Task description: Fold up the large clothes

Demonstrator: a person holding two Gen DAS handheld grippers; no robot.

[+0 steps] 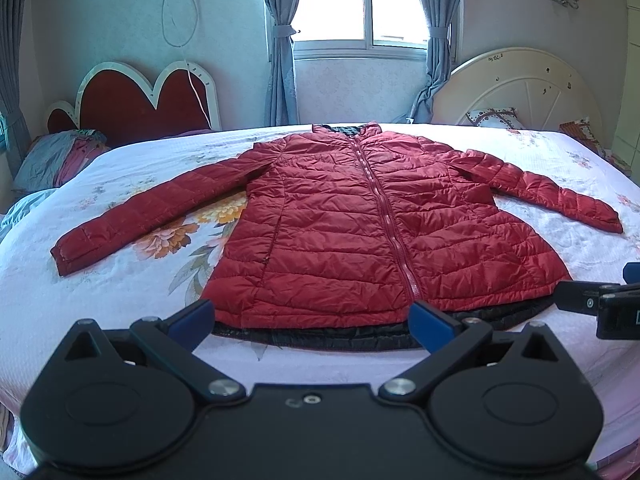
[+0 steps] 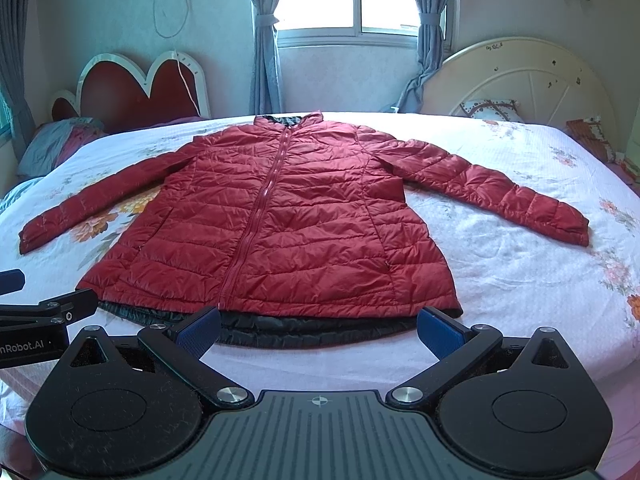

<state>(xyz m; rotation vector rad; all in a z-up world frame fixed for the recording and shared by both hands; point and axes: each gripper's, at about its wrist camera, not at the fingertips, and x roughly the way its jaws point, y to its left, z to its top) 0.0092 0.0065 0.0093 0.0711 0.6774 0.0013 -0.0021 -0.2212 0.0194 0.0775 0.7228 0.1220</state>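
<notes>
A red quilted puffer jacket (image 1: 340,224) lies flat and zipped on a floral bedsheet (image 1: 120,280), both sleeves spread out, black lining showing along its near hem. My left gripper (image 1: 312,320) is open and empty, hovering just before the hem's left half. In the right wrist view the jacket (image 2: 280,224) lies the same way, and my right gripper (image 2: 320,326) is open and empty before the hem's right half. Each gripper shows at the edge of the other's view: the right one in the left wrist view (image 1: 600,300), the left one in the right wrist view (image 2: 40,308).
A red heart-shaped headboard (image 1: 140,96) and folded bedding (image 1: 60,156) stand at the far left. A cream round headboard (image 1: 520,84) with a pillow (image 1: 492,118) stands at the far right. A curtained window (image 1: 360,4) is behind.
</notes>
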